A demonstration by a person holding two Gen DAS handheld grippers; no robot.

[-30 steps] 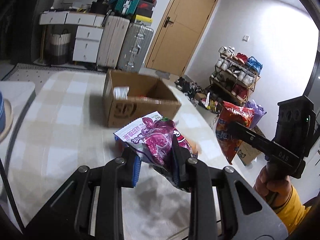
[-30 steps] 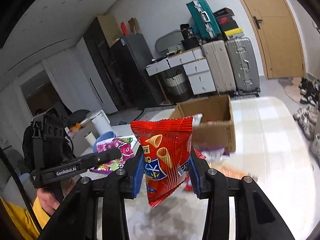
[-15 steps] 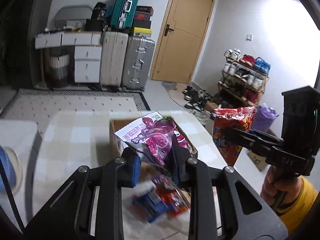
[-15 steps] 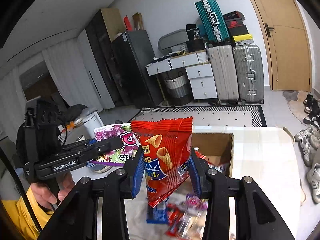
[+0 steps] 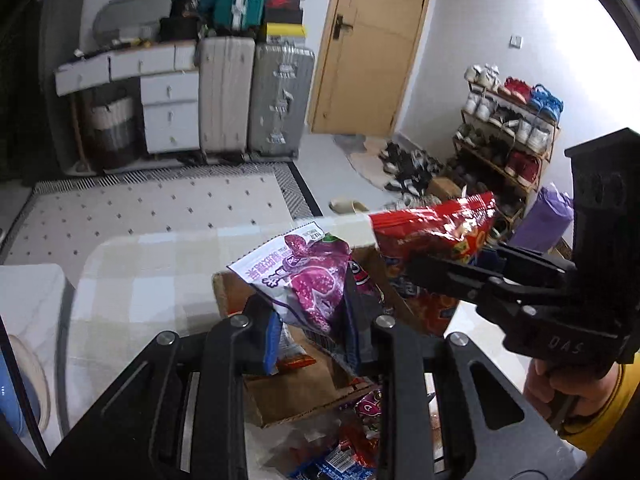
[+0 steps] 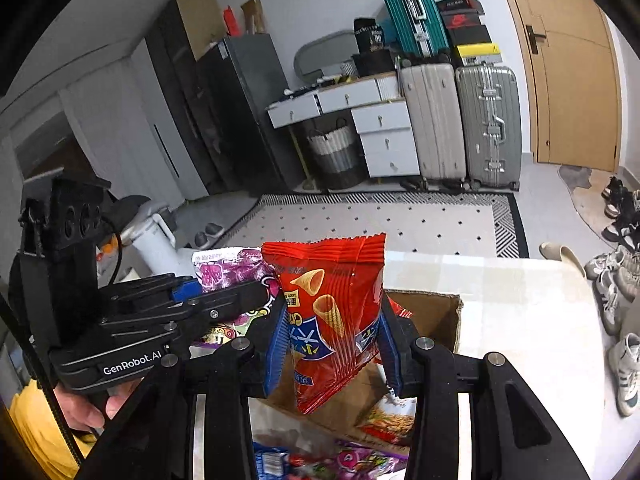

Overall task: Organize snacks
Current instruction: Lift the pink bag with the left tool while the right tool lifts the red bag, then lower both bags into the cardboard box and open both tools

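The left tool point(image 5: 316, 334) is clamped on a purple snack bag point(image 5: 308, 280) and the right tool point(image 6: 330, 354) grips a red chip bag point(image 6: 332, 316), both above the cardboard box point(image 6: 436, 316).

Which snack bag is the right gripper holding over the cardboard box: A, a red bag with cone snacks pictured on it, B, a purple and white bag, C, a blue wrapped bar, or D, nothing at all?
A: the right gripper has its jaws closed on the red bag printed with cone snacks, above the cardboard box; the purple bag is in the left gripper.
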